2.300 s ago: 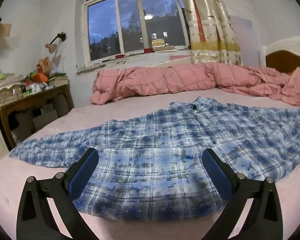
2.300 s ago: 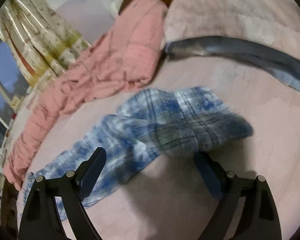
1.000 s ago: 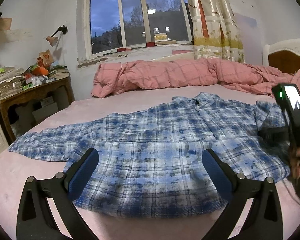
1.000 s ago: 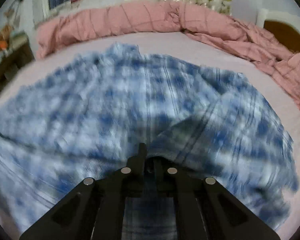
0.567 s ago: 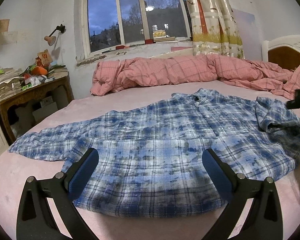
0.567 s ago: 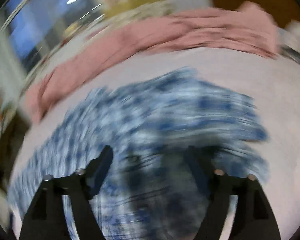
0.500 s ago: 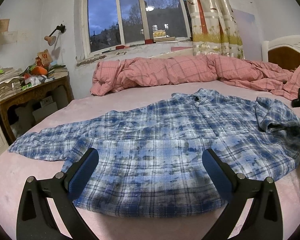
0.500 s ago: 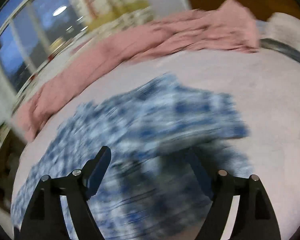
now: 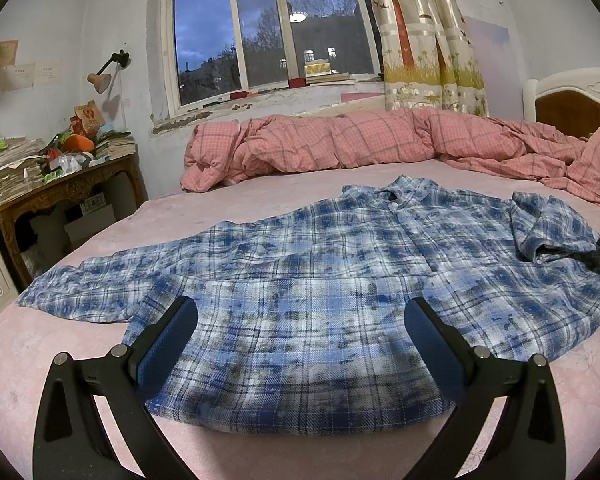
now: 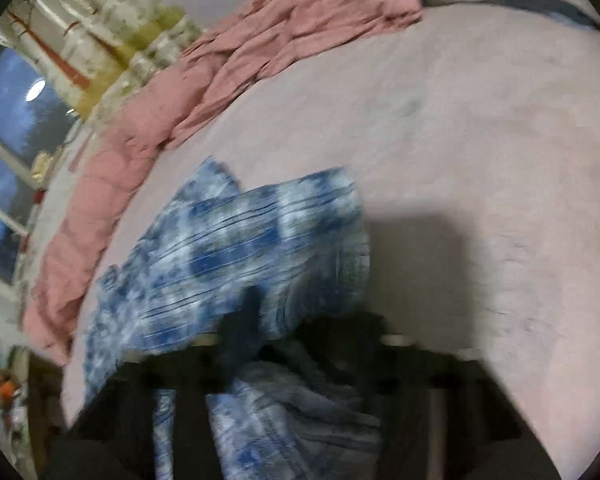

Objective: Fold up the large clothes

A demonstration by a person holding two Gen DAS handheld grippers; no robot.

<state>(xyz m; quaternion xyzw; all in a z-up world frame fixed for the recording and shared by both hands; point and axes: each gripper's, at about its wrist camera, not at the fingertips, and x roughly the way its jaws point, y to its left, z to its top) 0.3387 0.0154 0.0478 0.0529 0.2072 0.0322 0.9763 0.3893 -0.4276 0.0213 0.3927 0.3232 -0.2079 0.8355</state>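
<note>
The fingers (image 9: 168, 340) of your left gripper (image 9: 300, 336) stood wide apart and gripped nothing; you held them low over the near hem of the plaid shirt (image 9: 320, 264), probably waiting for the other side to be ready. The jaws of your right gripper (image 10: 304, 320) had just been closing. Its wrist view was blurred, with blue plaid cloth bunched at and under its dark fingers (image 10: 248, 308), so cloth seemed to lie between them, but I could not tell whether the pads truly bit. That hand worked at the shirt's right edge, where the right sleeve (image 9: 548, 228) already lay doubled inward over the body, likely so you could bring that side panel over next. The shirt lay face up and spread flat on the pink bed (image 9: 260, 452), collar toward the window. Its left sleeve (image 9: 80, 288) was stretched out toward the cluttered side table (image 9: 72, 192), not yet folded. The pink checked quilt (image 9: 340, 148) was heaped along the far edge, clear of the working area.
</note>
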